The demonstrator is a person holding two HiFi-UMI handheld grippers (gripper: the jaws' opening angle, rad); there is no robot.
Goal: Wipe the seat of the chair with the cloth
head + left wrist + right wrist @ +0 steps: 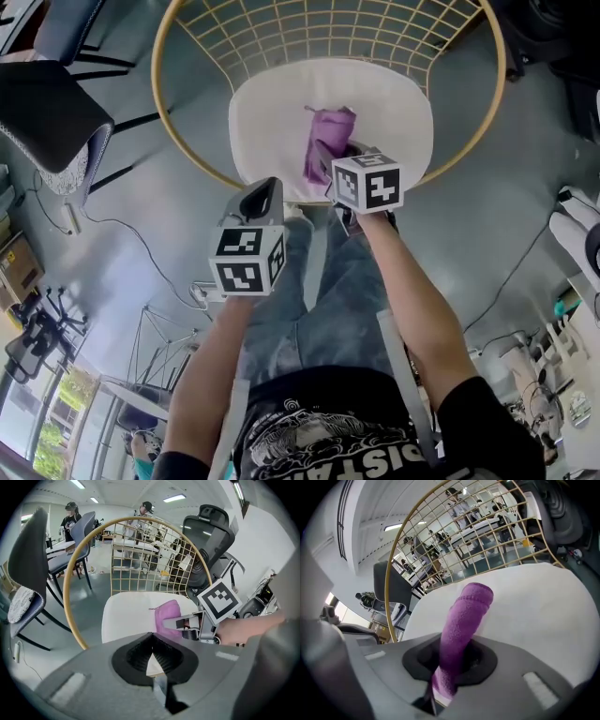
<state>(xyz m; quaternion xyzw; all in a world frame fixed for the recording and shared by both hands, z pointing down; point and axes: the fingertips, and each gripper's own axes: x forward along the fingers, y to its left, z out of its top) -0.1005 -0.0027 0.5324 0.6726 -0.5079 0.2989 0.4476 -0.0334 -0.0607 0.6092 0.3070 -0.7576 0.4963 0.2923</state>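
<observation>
The chair has a round white seat inside a gold wire frame. A purple cloth lies stretched over the middle of the seat, and my right gripper is shut on its near end. In the right gripper view the cloth runs from between the jaws out onto the seat. My left gripper hovers at the seat's front edge, left of the right one, shut and holding nothing. Its own view shows the seat, the cloth and the right gripper.
A dark grey chair stands to the left of the wire chair. A black office chair is behind it on the right. Cables trail on the grey floor. People stand at desks far back. The person's legs are just before the seat.
</observation>
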